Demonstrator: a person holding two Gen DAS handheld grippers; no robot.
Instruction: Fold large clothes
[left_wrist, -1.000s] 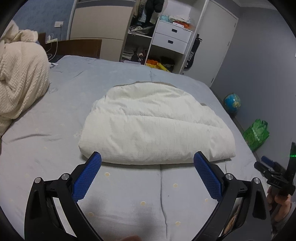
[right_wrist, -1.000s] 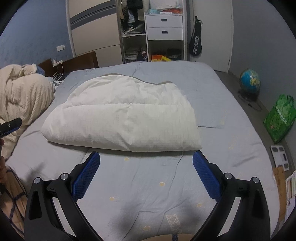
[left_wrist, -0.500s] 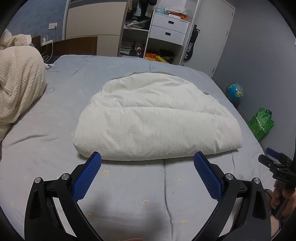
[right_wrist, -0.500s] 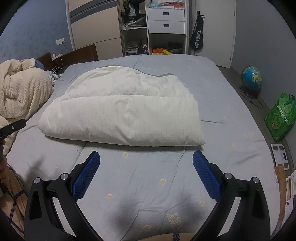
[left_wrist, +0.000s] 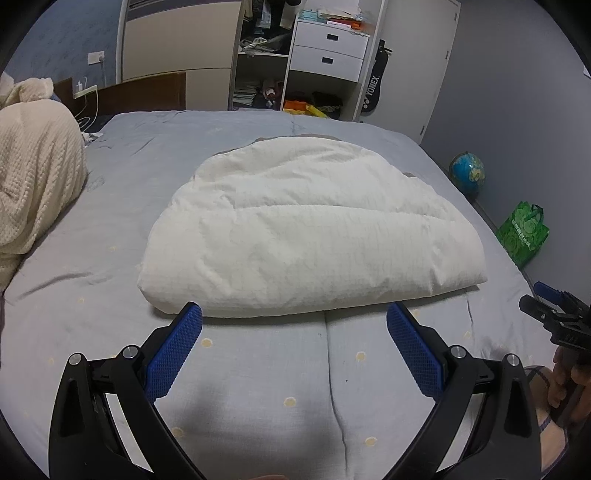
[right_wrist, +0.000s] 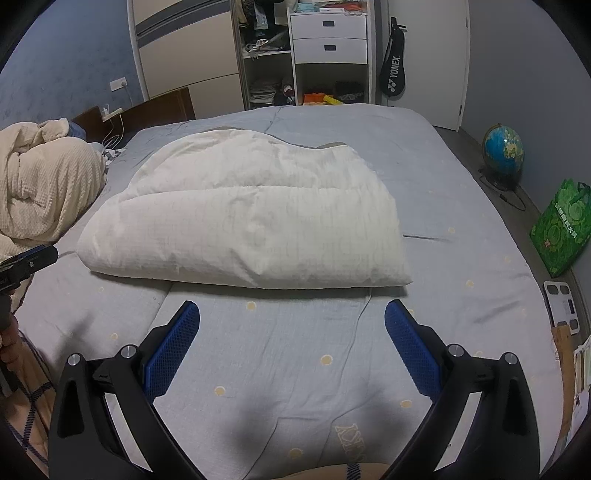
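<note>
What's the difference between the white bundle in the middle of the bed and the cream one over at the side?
The white quilt is folded into a flat, neat stack in the middle of the bed; the cream blanket is a rumpled heap at the bed's edge. The quilt's fabric looks smooth with a faint grid; the blanket has a bumpy waffle texture. The quilt is whiter, the blanket more beige. Both are pale, soft bedding, and neither gripper touches them.

1. White quilted cloth: soft matt fabric, faint grid stitching
2. Bed sheet: grey matt cloth, creased
3. Left gripper and right gripper: matt black plastic, textured blue pads, bright metal screws
4. Blanket: cream waffle knit
</note>
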